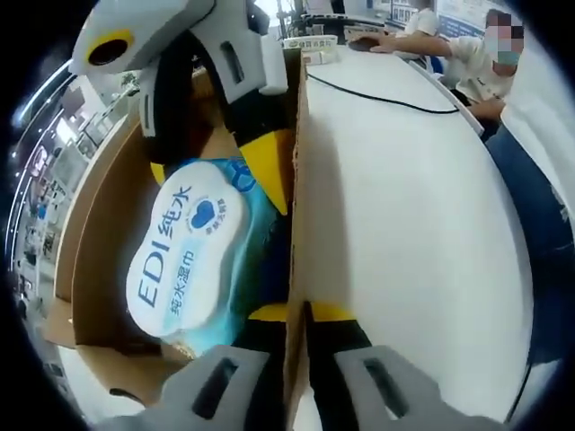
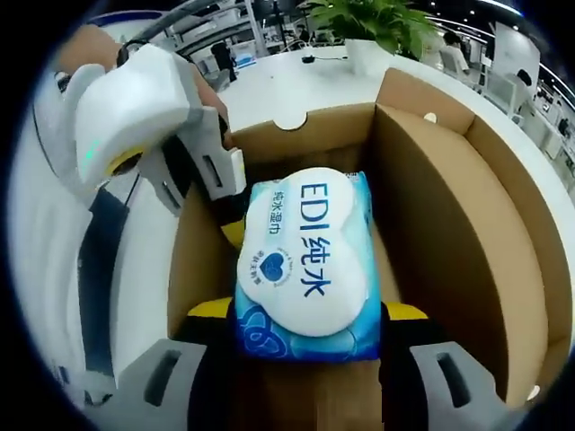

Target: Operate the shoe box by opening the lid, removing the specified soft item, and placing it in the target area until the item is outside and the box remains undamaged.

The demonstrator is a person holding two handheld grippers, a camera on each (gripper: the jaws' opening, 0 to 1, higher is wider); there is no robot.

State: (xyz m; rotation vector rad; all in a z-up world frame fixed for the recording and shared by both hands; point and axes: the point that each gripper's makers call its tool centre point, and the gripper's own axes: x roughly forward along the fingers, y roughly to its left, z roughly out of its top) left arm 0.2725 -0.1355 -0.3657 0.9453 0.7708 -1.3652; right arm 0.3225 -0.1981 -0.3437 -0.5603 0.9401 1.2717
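An open brown cardboard shoe box (image 2: 449, 206) sits on a white table. Inside it is a soft blue and white pack of wet wipes (image 2: 305, 260), printed "EDI". My right gripper (image 2: 307, 310) is shut on the pack's near end, one yellow tip on each side. In the left gripper view the same pack (image 1: 189, 260) lies in the box (image 1: 99, 233), and the right gripper (image 1: 211, 171) reaches down onto it from above. My left gripper (image 1: 298, 312) is shut on the box's side wall, one jaw on each face. From the right gripper view, the left gripper (image 2: 225, 193) clamps the left wall.
The white table (image 1: 404, 224) stretches away beside the box, with a black cable (image 1: 386, 97) across its far part. A person (image 1: 476, 63) sits at the far end. The raised lid (image 2: 517, 197) stands behind the box's right wall. A green plant (image 2: 368, 22) stands beyond the box.
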